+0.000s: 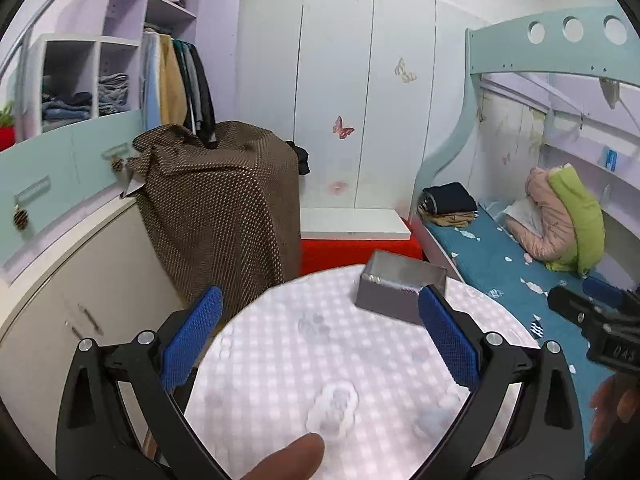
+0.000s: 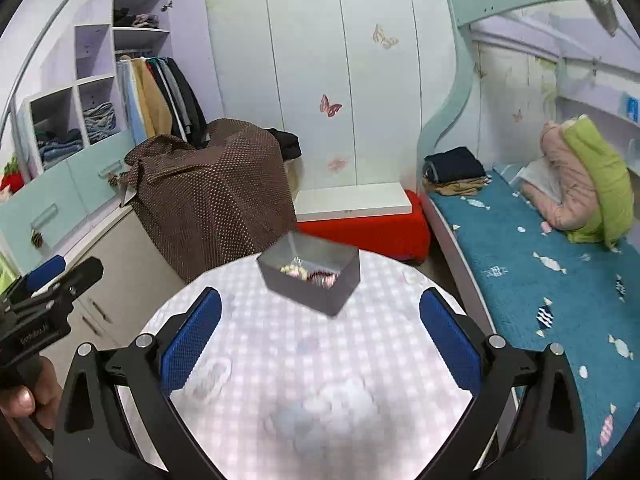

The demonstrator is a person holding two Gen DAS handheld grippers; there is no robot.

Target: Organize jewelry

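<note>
Both claws, left (image 1: pixel 320 340) and right (image 2: pixel 320 340), hover spread wide and empty before the grey jewelry box (image 2: pixel 310 276) at the round bench's (image 2: pixel 280 360) far edge; a careless nudge risks tipping the box floorward.

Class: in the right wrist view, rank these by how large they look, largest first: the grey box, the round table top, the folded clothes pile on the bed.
1. Round table top
2. Grey box
3. Folded clothes pile, though it lies farther from the camera, so its true size is unsure.
</note>
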